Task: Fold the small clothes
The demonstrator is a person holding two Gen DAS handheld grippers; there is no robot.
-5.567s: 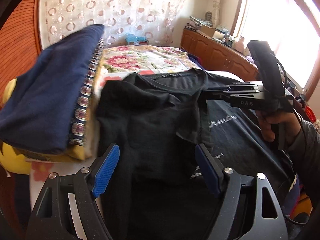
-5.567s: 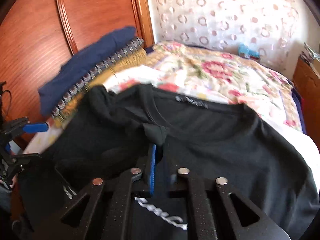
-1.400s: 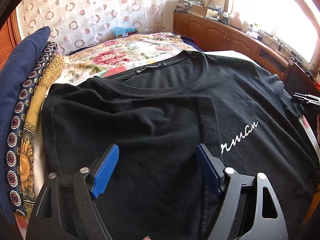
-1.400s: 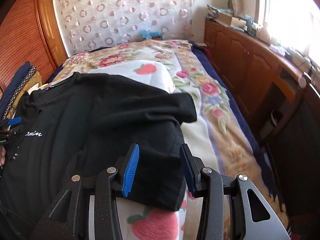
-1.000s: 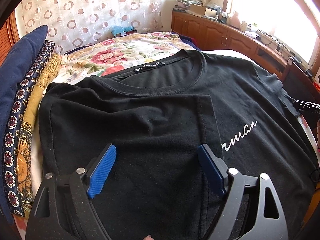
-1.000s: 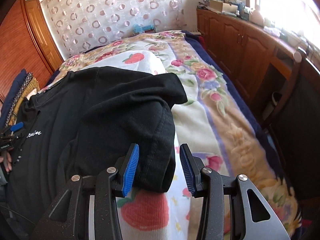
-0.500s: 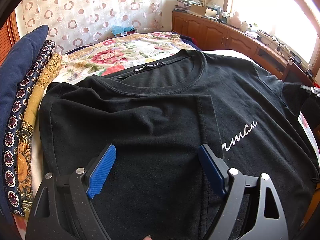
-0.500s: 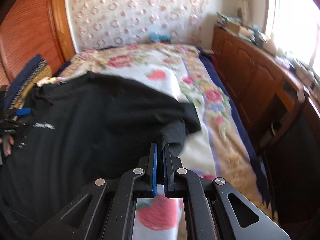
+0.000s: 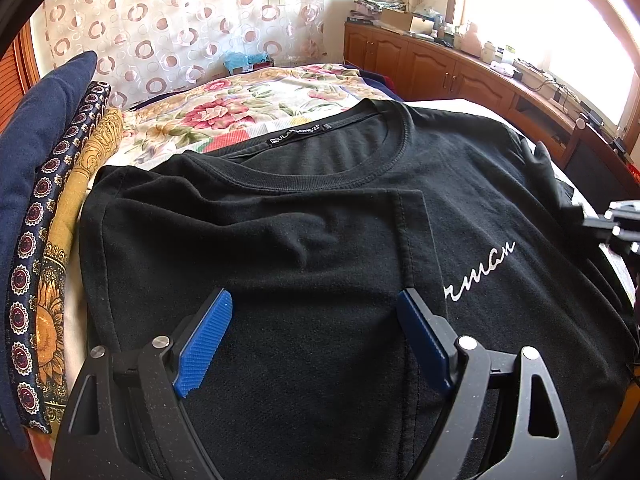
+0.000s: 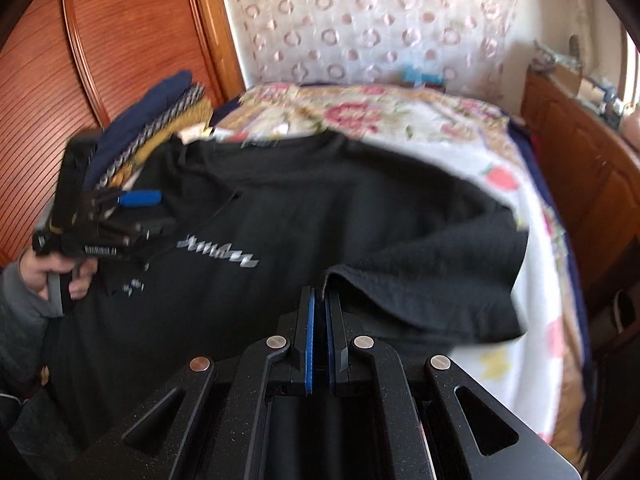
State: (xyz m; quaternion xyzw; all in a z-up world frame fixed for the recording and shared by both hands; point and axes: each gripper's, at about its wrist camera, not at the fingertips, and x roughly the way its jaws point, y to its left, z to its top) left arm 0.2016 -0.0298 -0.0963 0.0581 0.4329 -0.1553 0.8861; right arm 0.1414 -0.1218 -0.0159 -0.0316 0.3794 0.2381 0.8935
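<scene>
A black T-shirt (image 9: pixel 312 216) with white script lettering lies front up on the flowered bed; one side is folded in over the chest. My left gripper (image 9: pixel 312 332) hovers open over the folded part, nothing between its blue pads. In the right wrist view the same T-shirt (image 10: pixel 320 220) spreads ahead. My right gripper (image 10: pixel 320 300) is shut on the edge of the shirt's sleeve (image 10: pixel 440 280) and holds it lifted over the shirt body. The left gripper (image 10: pixel 136 208) shows at the left edge of that view, held by a hand (image 10: pixel 44 276).
A stack of folded cloths (image 9: pixel 44 208), navy on top, lies left of the shirt. The flowered bedspread (image 9: pixel 248 104) stretches behind to a curtain with rings. Wooden cabinets (image 9: pixel 440 68) run along the right under a bright window. A wooden panel (image 10: pixel 120 40) stands at the bed's left.
My right gripper closed on the sleeve edge and swung it left over the shirt, the view rolling toward the wooden panel. The left gripper stayed put and open.
</scene>
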